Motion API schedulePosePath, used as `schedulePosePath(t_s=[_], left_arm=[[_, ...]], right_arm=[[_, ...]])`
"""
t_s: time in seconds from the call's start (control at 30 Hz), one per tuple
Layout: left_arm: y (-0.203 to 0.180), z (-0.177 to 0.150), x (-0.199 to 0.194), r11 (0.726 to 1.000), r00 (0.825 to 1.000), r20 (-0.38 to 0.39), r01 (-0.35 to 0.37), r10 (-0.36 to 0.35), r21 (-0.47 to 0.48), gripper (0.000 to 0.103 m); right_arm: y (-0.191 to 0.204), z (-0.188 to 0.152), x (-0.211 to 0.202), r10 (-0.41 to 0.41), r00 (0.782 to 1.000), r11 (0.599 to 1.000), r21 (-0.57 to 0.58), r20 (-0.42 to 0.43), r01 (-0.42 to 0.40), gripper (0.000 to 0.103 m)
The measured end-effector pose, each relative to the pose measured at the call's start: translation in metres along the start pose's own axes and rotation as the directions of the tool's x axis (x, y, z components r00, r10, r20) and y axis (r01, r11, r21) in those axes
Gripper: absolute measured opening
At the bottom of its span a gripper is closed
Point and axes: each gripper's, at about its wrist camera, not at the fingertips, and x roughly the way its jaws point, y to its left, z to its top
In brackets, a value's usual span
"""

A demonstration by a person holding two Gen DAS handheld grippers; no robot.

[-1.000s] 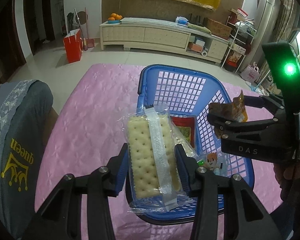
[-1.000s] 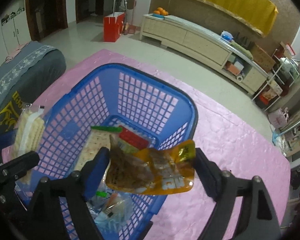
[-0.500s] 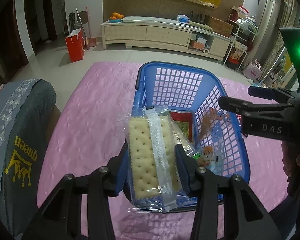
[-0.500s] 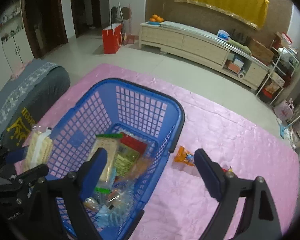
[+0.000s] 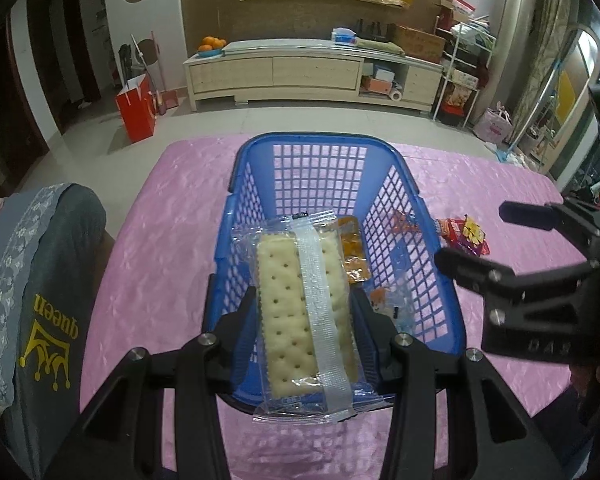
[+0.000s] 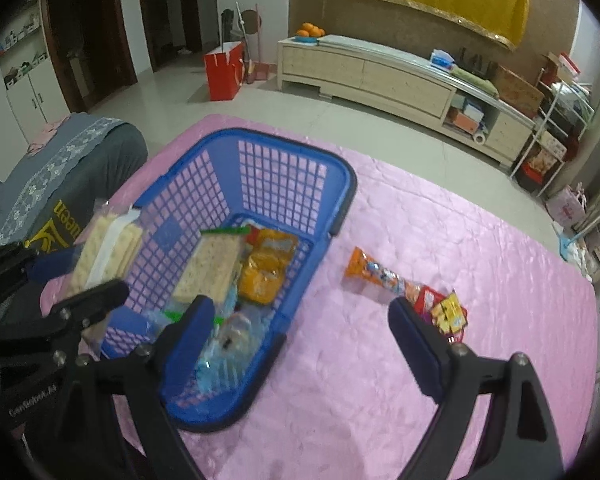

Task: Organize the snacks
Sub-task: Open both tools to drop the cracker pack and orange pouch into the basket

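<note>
A blue plastic basket (image 5: 312, 138) stands on the pink-covered table. My left gripper (image 5: 304, 312) is shut on a clear pack of pale crackers (image 5: 284, 304), held above the basket's near rim. In the right wrist view that cracker pack (image 6: 108, 248) hangs at the basket's (image 6: 340, 172) left side. My right gripper (image 6: 300, 312) is open and empty, over the basket's right wall and the cloth. Inside lie another cracker pack (image 6: 210, 270), an orange pouch (image 6: 266, 272) and small clear packets. On the cloth to the right lie an orange tube snack (image 6: 372, 272) and red-yellow packets (image 6: 446, 312).
A grey cushion printed "queen" (image 5: 40, 280) sits at the table's left edge. The pink cloth (image 6: 440, 216) runs to the far and right edges, with tiled floor beyond. A long low cabinet (image 5: 276, 72) stands against the back wall.
My right gripper let go of the brown-orange pouch, which now lies in the basket, and drew back to the right. The left gripper drew back slightly with the crackers still held.
</note>
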Motion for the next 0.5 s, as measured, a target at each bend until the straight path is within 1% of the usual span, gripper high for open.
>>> schedulePosePath(t_s=[0.37,0.5], left_arm=[[-0.021,-0.001,0.028,0.998,0.998,-0.054,0.046,-0.045,0.035,0.042],[-0.024,0.003,0.038,0.998,0.997,-0.06,0.046,-0.042,0.052,0.042]], right_arm=[[-0.016,-0.018,0.005,-0.004,1.0,0.998,0.057,-0.027,0.005,0.091],[-0.022,-0.022,0.009,-0.008,0.999,0.997,0.071,-0.037,0.01,0.091]])
